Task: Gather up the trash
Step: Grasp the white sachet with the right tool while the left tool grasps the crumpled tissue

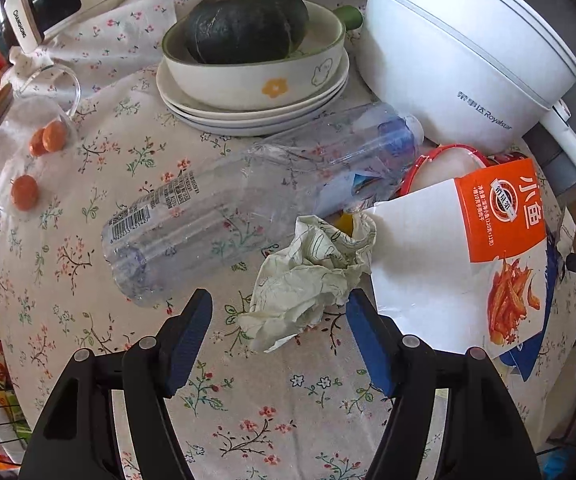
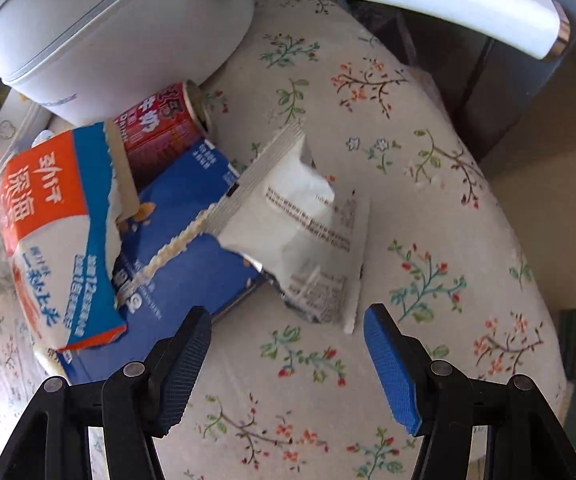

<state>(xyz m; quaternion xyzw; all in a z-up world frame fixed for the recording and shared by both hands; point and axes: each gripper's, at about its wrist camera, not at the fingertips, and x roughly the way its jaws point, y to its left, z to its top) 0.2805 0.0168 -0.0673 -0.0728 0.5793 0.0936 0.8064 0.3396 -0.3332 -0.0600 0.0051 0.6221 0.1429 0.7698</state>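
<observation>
A crumpled paper wad (image 1: 308,280) lies on the floral tablecloth just ahead of my left gripper (image 1: 280,308), whose jaws stand open with nothing pressed between them. Behind the wad lies a crushed clear plastic bottle (image 1: 248,196). An orange and white snack carton (image 1: 484,256) rests to the right. In the right wrist view, my right gripper (image 2: 288,320) is open above the cloth, just short of a torn white wrapper (image 2: 308,240). That wrapper lies on a blue box (image 2: 192,248), beside the orange carton (image 2: 56,240) and a red can (image 2: 160,128).
A white electric pot (image 1: 460,48) stands at the back right, its handle (image 2: 408,0) overhanging. A dark pumpkin (image 1: 244,20) sits in a bowl on stacked plates (image 1: 216,108). A glass jar (image 1: 28,148) stands left. The table edge (image 2: 528,248) drops off at right.
</observation>
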